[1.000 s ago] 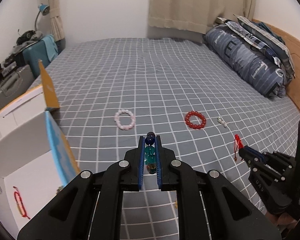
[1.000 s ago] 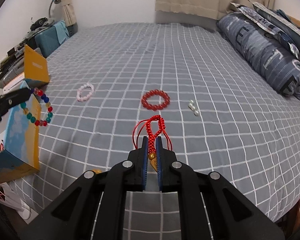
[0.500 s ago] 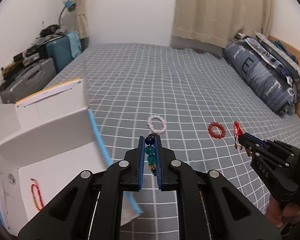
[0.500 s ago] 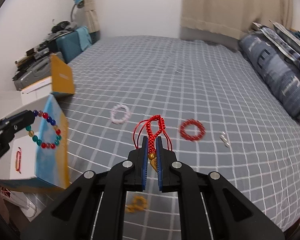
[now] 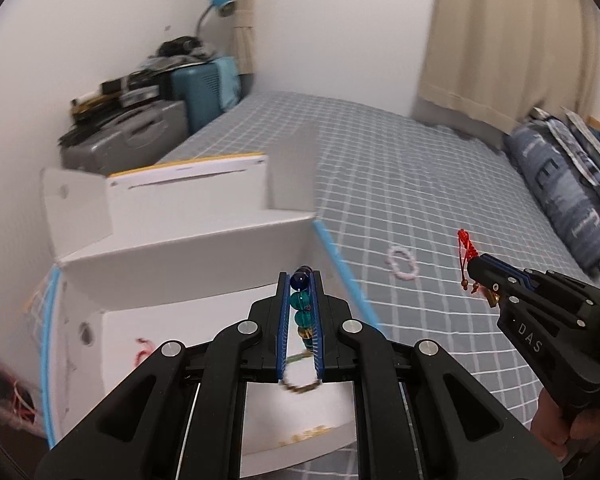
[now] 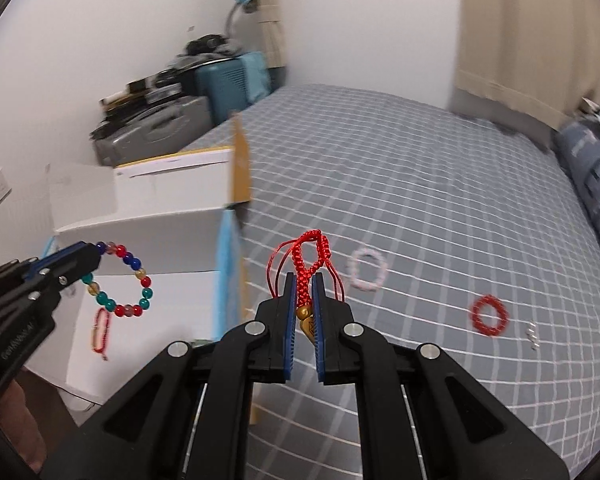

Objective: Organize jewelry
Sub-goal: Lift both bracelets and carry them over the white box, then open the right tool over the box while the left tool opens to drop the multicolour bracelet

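Now, left gripper [image 5: 300, 280] pinching a multicoloured glass-bead bracelet [image 6: 120, 282], loop hanging down over the open white cardboard box [image 5: 188, 240]. Right gripper [image 6: 303, 280] clamped on a red braided cord bracelet with gold charm [image 6: 306, 256], long axis along the fingers, loop pointing forward above the grey checked bedspread [image 6: 420, 208].

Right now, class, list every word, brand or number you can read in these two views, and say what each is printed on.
"DAS": on the side of the right tongs, left view.
Large pale letters on the dark blue pillow: too distorted to read surely.
Lettering on the left tongs, right view: too blurred.
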`<state>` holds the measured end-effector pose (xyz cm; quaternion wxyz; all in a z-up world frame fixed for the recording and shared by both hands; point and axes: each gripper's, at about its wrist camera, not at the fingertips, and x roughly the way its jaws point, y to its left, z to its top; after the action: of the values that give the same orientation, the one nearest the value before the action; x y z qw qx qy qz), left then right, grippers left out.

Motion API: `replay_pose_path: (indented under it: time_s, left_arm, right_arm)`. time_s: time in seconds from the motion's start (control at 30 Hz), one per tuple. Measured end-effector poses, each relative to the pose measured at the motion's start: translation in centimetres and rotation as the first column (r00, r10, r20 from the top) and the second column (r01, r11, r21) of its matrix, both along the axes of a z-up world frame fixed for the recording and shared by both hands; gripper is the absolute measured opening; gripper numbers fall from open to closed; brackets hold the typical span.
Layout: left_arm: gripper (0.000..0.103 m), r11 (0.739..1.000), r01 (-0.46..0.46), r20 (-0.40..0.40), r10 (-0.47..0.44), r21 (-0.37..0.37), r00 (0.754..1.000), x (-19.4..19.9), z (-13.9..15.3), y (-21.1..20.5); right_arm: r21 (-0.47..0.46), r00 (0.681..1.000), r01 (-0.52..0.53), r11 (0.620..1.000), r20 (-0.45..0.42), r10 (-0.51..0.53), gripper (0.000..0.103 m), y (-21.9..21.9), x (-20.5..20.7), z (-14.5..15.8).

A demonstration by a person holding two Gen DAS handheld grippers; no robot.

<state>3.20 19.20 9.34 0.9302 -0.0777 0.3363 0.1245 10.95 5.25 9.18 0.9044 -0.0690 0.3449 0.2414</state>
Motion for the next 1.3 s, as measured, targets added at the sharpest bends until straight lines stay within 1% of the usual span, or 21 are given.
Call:
replay_pose_path:
  time_s: [0.1,0.23,0.33,0.47,0.7,0.87,1.0,1.17,1.23,1.27,1.3]
  left_arm:
    - [0.009,0.999,-0.047,-0.015,0.047,-0.005,0.999,-0.9,-0.4,2.0]
    - [0.009,0.993,-0.118,-0.037,0.118,-0.005,0.992,-2.3,-1.4,4.9]
    - [0.009,0.986,-0.164,-0.068,0.163,-0.012,0.984,-3.5,-2.5,6.8]
    - [0.009,0.978,-0.205,-0.104,0.201,-0.032,0.974,-4.2,-3.7,8.6]
    - [0.009,0.966,-0.246,-0.172,0.231,-0.074,0.958,-4.5,-5.9,10.1]
    - [0.009,0.961,-0.262,-0.224,0.239,-0.082,0.945,-4.1,-8.0,10.5]
    - [0.009,0.957,-0.277,-0.246,0.248,-0.091,0.937,-4.0,-9.0,10.9]
    - [0.009,0.956,-0.280,-0.257,0.250,-0.087,0.933,-4.0,-9.2,11.0]
    - [0.010,0.955,-0.285,-0.264,0.254,-0.085,0.930,-4.0,-9.2,11.1]
    - [0.011,0.955,-0.286,-0.266,0.256,-0.081,0.929,-4.0,-9.3,11.2]
    - [0.011,0.954,-0.290,-0.266,0.261,-0.076,0.928,-4.0,-9.3,11.2]
  right_arm:
    - [-0.003,0.999,-0.048,0.999,-0.011,0.048,0.007,2.6,-0.5,-0.2]
    - [-0.010,0.992,-0.120,0.993,-0.030,0.120,0.007,6.1,-1.5,-1.3]
    - [-0.018,0.984,-0.167,0.986,-0.064,0.165,0.007,8.4,-2.0,-2.6]
    - [-0.031,0.973,-0.211,0.977,-0.105,0.206,0.007,11.0,-2.6,-4.2]
    - [-0.069,0.953,-0.242,0.968,-0.206,0.223,0.007,13.9,-2.3,-7.2]
    - [-0.120,0.940,-0.255,0.960,-0.262,0.217,0.007,14.8,-2.1,-9.0]
    - [-0.133,0.932,-0.258,0.957,-0.297,0.210,0.007,15.5,-1.9,-10.0]
    - [-0.134,0.931,-0.257,0.957,-0.299,0.208,0.008,15.3,-2.0,-10.4]
    - [-0.135,0.929,-0.259,0.957,-0.305,0.208,0.011,15.3,-2.0,-10.4]
    - [-0.137,0.930,-0.261,0.955,-0.303,0.210,0.016,15.4,-1.9,-10.4]
    - [-0.136,0.929,-0.267,0.954,-0.300,0.217,0.035,15.4,-2.0,-10.3]
